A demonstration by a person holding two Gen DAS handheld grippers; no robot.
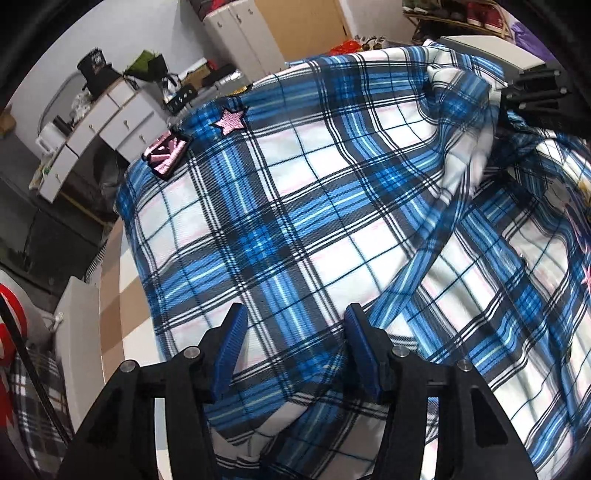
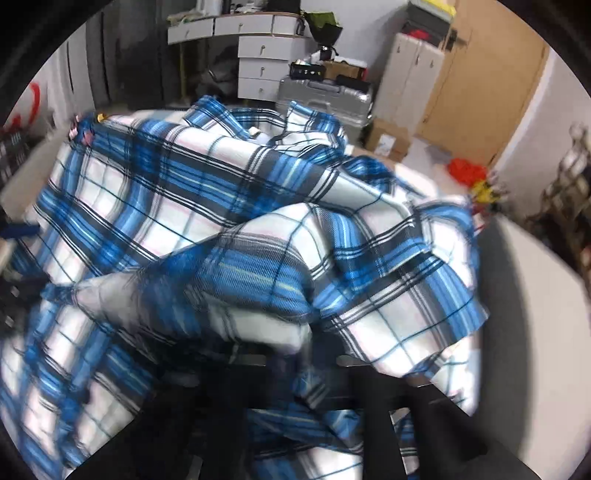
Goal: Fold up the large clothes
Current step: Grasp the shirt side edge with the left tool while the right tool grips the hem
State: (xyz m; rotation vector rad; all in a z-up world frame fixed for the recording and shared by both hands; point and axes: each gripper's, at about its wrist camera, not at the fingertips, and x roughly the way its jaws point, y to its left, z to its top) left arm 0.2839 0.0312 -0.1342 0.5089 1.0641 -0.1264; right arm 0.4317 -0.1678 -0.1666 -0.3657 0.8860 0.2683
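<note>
A large blue, white and black plaid shirt (image 1: 295, 206) with a pink star patch (image 1: 231, 120) lies spread over the white table (image 1: 110, 295). My left gripper (image 1: 293, 325) is open, its blue pads just above the cloth near its front edge. My right gripper shows at the far right of the left wrist view (image 1: 535, 96), with a fold of the shirt bunched at it. In the right wrist view the shirt (image 2: 258, 229) is lifted and draped over my right gripper, hiding its fingers; the picture is blurred.
White drawer units (image 1: 110, 122) and a cabinet (image 1: 243, 33) stand beyond the table. A silver suitcase (image 2: 325, 99), cardboard boxes (image 2: 388, 140) and a wooden door (image 2: 480, 81) are behind. A checked cloth (image 1: 33, 402) lies at lower left.
</note>
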